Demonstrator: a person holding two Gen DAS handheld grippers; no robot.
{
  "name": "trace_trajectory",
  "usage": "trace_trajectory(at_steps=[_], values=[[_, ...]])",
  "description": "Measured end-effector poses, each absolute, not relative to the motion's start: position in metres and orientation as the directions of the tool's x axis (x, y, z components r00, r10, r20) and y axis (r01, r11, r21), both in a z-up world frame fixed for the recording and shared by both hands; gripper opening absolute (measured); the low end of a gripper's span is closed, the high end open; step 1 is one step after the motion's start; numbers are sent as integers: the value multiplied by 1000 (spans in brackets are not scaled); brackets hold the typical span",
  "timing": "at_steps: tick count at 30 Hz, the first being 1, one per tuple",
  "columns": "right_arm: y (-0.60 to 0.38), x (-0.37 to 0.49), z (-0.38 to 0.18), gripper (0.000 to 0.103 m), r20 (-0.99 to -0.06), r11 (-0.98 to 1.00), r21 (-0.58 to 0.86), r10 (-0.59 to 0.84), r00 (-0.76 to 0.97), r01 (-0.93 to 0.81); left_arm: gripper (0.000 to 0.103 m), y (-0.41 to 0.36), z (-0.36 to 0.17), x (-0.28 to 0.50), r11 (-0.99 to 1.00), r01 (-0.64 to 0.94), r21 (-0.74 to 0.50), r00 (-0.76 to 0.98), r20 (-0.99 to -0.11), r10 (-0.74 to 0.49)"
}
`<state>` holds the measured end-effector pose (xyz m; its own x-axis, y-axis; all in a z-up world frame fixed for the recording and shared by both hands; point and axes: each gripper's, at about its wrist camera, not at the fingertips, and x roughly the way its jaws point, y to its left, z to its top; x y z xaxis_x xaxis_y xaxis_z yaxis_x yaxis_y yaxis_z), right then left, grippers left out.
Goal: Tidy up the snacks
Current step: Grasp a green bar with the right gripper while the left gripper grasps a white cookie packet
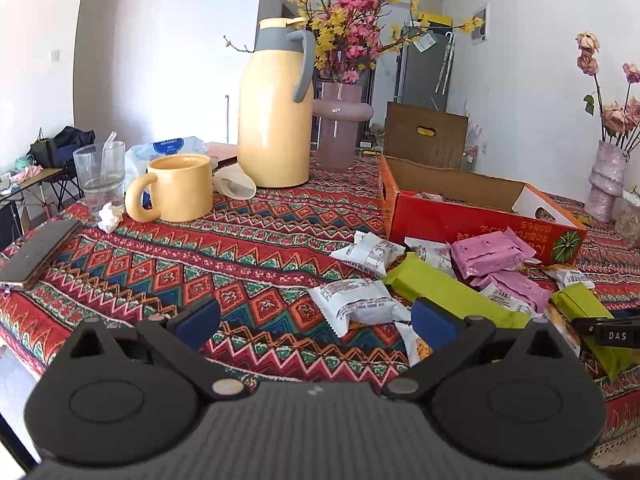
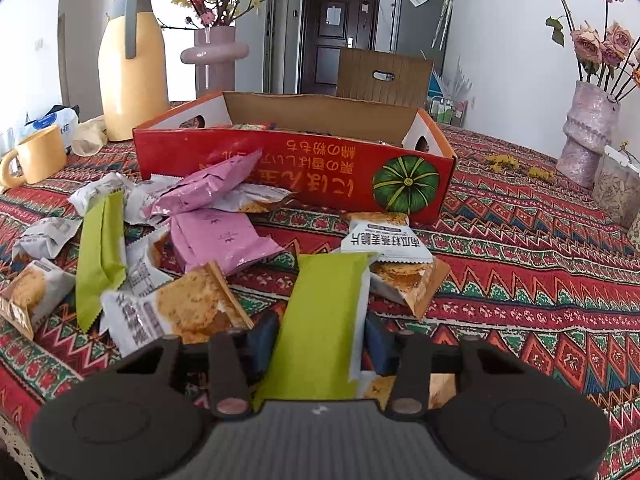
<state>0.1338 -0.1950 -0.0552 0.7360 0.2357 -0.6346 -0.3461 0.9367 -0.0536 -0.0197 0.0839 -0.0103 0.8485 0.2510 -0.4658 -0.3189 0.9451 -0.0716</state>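
Patterned red cloth covers the bench; my left gripper (image 1: 314, 320) hangs jaws spread, empty, left of the red cardboard box (image 2: 304, 160). My right gripper (image 2: 320, 340) pinches a green snack packet (image 2: 320, 320) before the box; next, I'd lift it in.

Home dining table (image 1: 248, 248) with flower vase (image 1: 340, 128), thermos (image 1: 276, 120)
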Motion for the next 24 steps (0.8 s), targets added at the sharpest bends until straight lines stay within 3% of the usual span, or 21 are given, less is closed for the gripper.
trace_trajectory(at_steps=[11,24], values=[[-208,128,-35,36,-560,951,-25,242,793,-308,103,81,-1,-19,937,-347,-43,838,-462,289],[-222,122,-22,36,-456,913,105,396,797,-394,103,60,15,-18,914,-407,-11,805,-476,353]])
